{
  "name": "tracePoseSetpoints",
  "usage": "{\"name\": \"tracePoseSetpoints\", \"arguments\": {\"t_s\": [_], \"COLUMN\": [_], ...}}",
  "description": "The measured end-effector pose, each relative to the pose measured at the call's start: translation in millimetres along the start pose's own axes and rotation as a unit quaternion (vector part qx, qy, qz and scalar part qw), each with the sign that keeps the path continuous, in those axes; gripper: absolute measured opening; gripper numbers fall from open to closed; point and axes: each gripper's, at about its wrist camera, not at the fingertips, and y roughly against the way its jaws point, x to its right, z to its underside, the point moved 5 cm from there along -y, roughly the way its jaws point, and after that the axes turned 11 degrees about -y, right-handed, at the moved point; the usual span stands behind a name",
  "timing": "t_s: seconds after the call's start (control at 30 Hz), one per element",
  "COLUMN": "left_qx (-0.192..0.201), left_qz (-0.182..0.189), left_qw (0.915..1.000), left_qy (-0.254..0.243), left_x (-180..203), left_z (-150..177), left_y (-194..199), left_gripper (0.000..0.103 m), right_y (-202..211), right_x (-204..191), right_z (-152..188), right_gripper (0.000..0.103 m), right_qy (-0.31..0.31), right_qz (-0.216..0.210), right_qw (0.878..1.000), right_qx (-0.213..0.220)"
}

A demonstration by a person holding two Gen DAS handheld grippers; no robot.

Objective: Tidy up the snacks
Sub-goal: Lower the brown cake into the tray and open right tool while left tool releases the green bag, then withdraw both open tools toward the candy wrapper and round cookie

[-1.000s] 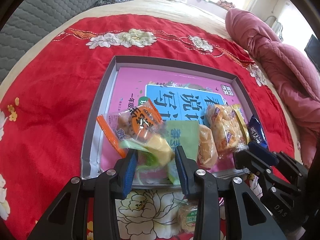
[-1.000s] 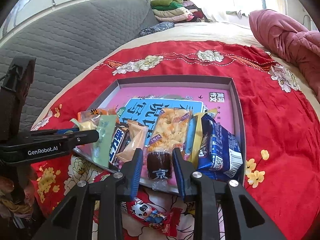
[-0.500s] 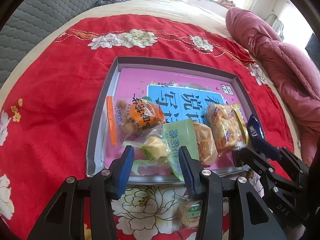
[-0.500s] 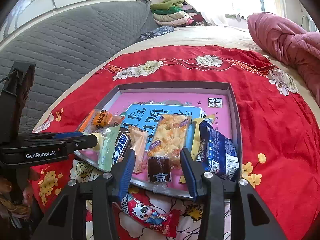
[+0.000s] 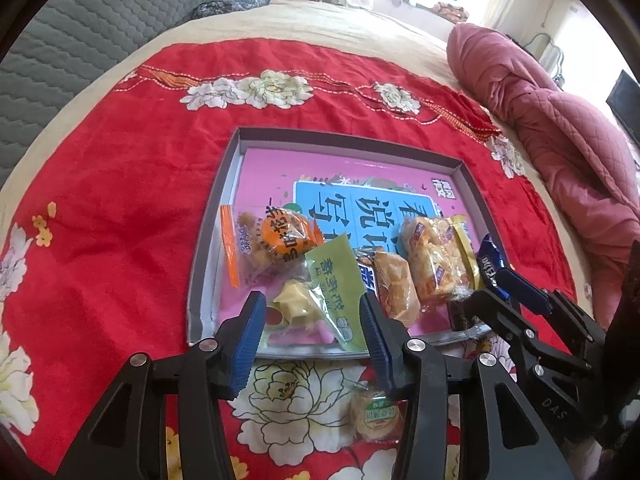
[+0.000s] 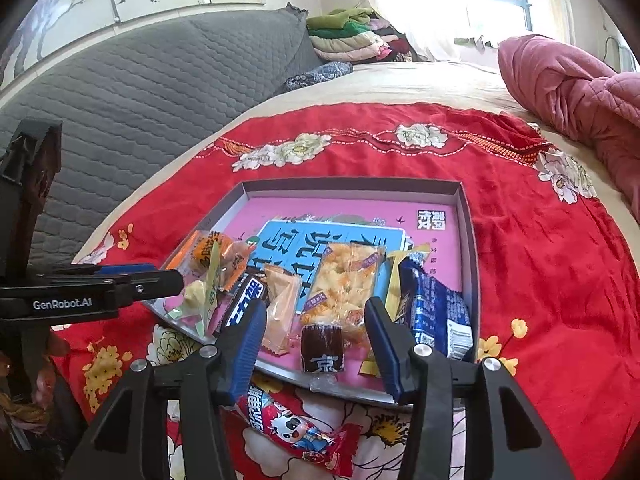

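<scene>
Lying in the tray's [image 6: 469, 240] near row, the snack packets [image 6: 344, 276] looked light, crinkly and slippery; crimped end seals suited gripping. Left gripper [image 5: 312, 330] and right gripper [image 6: 316, 338] had just been opening, pads clear of the packets between them.

ahead of your tool lies a red flowered cloth [image 5: 120, 208] on the bed; a pink quilt [image 5: 560, 128] bunches far right, folded clothes [image 6: 344, 36] beyond, grey padded headboard [image 6: 140, 80] left.
</scene>
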Motion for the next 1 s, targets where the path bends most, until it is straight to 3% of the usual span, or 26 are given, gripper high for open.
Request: {"name": "tracePoseSetpoints", "arguments": {"t_s": [0.47, 0.53, 0.6, 1.0], "left_qx": [-0.002, 0.0, 0.002, -0.004], "left_qz": [0.005, 0.006, 0.007, 0.01], "left_qw": [1.0, 1.0, 1.0, 0.9996], "left_qy": [-0.004, -0.004, -0.006, -0.026], "left_x": [2, 4, 7, 18], "left_z": [7, 8, 8, 19], "left_y": [20, 23, 26, 37], "left_gripper": [0.052, 0.057, 0.057, 0.058], "right_y": [29, 36, 39, 59], "right_x": [-6, -10, -15, -20], "right_z": [-4, -3, -3, 4], "right_gripper": [0.056, 0.058, 0.063, 0.067], "right_qy": [0.002, 0.012, 0.024, 0.034], "right_qz": [-0.045, -0.045, -0.045, -0.056], "right_qw": [0.999, 0.998, 0.998, 0.997], "right_qx": [0.025, 0.035, 0.041, 0.04]}}
